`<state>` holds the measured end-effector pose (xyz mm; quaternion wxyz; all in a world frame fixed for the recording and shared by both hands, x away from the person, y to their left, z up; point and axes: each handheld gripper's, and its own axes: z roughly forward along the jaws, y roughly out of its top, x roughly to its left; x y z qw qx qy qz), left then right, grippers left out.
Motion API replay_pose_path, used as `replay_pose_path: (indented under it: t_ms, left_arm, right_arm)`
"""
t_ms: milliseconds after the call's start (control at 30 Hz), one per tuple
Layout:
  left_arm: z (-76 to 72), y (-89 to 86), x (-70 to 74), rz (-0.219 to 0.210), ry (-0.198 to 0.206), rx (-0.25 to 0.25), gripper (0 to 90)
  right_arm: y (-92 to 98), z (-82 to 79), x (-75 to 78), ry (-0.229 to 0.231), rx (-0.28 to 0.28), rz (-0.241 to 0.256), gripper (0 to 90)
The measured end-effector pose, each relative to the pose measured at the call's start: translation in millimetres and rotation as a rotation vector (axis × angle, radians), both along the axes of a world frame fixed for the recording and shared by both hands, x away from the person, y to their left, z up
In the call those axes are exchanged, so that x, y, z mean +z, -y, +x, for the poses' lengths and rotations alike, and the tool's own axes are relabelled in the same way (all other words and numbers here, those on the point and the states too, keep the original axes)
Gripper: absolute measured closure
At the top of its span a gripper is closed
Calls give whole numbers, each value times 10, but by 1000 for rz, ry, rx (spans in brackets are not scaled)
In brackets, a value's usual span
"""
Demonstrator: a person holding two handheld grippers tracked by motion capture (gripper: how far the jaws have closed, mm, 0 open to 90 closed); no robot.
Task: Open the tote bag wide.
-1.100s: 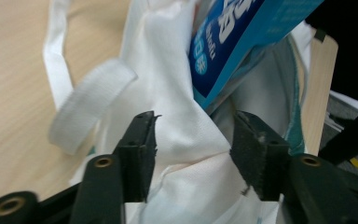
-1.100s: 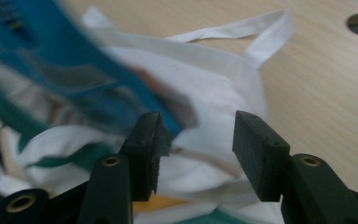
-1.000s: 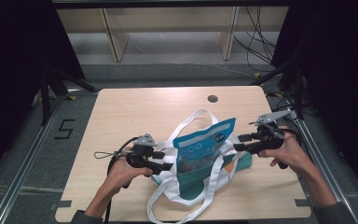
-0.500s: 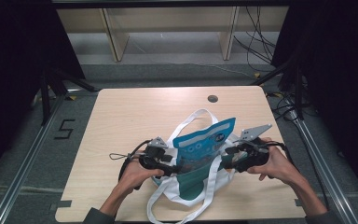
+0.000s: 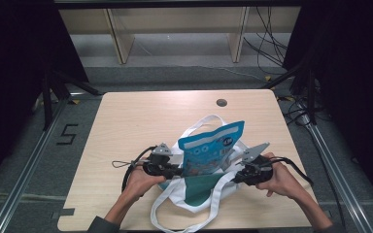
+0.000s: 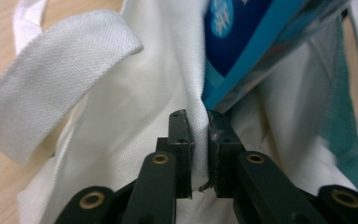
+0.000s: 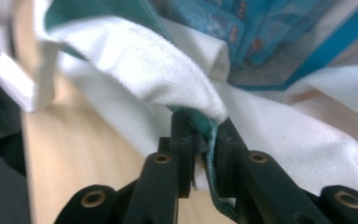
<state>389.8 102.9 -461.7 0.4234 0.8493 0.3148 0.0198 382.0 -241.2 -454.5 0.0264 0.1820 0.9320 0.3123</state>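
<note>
A white cloth tote bag [image 5: 194, 194] with a teal lining lies on the wooden table [image 5: 126, 121] near its front edge. A blue snack pouch [image 5: 209, 150] stands tilted in the bag's mouth. My left gripper [image 5: 177, 171] is shut on the bag's white fabric [image 6: 121, 126] at its left rim, beside the pouch's blue edge [image 6: 247, 51]. On the opposite side my right gripper [image 5: 237, 175] is shut on the right rim, with white cloth [image 7: 158, 60] and the teal hem [image 7: 210, 140] between its jaws. Both grippers hold the mouth spread apart.
The bag's white straps [image 5: 175, 213] loop toward the front edge and another strap [image 5: 209, 120] arcs behind the pouch. A small dark round hole [image 5: 221, 102] sits at the table's far side. Cables trail from both grippers.
Both hands have moved toward the table's front with the bag's rim. The pouch and bag have shifted forward with them.
</note>
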Motion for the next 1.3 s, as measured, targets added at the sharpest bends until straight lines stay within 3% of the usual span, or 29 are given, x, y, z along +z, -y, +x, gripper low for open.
replay_pose_path:
  t_ms: [100,167,200,333,400,467,533,600,700,767,800,833,867,933,1000,1033,1100,1133,1167,1267,1300]
  left_arm:
    - [30,-78,85,-43,0,1,837]
    - [70,-104,148,-33,41,8,849]
    - [132,-104,147,-31,43,17,852]
    - [371,-80,-83,-6,-14,51,857]
    - [420,-87,-192,17,-27,40,861]
    - [433,-104,-299,5,-44,44,862]
    - [425,-108,-392,-5,-46,48,863]
    - [456,-122,-422,-30,-68,55,862]
    - [441,-114,-373,-21,-64,54,850]
    - [413,-131,-323,-22,-48,58,805]
    - [388,-133,-296,-38,-39,74,780]
    - [373,-135,-272,-52,-34,88,738]
    - [359,-140,-240,-55,-29,97,703]
    - [334,-143,-198,-53,-28,108,631]
    - [283,-171,-111,-46,-12,146,514]
    - [255,-201,-61,-40,-10,168,458]
    - [193,-253,20,-58,0,189,429]
    - [140,-298,82,-58,5,194,423]
    - [99,-300,109,-78,8,212,415]
    - [-64,-333,197,-88,19,178,414]
    - [-112,-330,204,-91,33,188,417]
  right_arm:
    - [127,-95,77,-17,-19,-3,837]
    - [178,-141,109,-46,-21,21,838]
    - [189,-156,120,-55,-6,28,838]
    - [171,-209,45,-80,-20,21,839]
    - [127,-214,-84,-91,-33,-4,839]
    - [79,-238,-244,-112,-41,-21,840]
    - [73,-249,-345,-132,-64,3,840]
    - [79,-260,-353,-119,-74,14,840]
    - [90,-249,-333,-110,-65,9,833]
    - [114,-246,-289,-104,-61,31,792]
    - [131,-247,-262,-102,-67,49,739]
    - [149,-286,-186,-129,-89,70,633]
    - [177,-280,-112,-86,-82,67,588]
    - [238,-307,51,-67,-82,78,547]
    - [335,-324,276,-21,-116,133,510]
    - [385,-331,374,-19,-138,160,494]
    - [466,-296,509,24,-189,221,493]
    - [486,-281,543,36,-217,219,493]
    - [522,-217,577,79,-241,208,492]
    - [514,-80,562,82,-309,196,490]
    - [504,-24,533,104,-329,187,486]
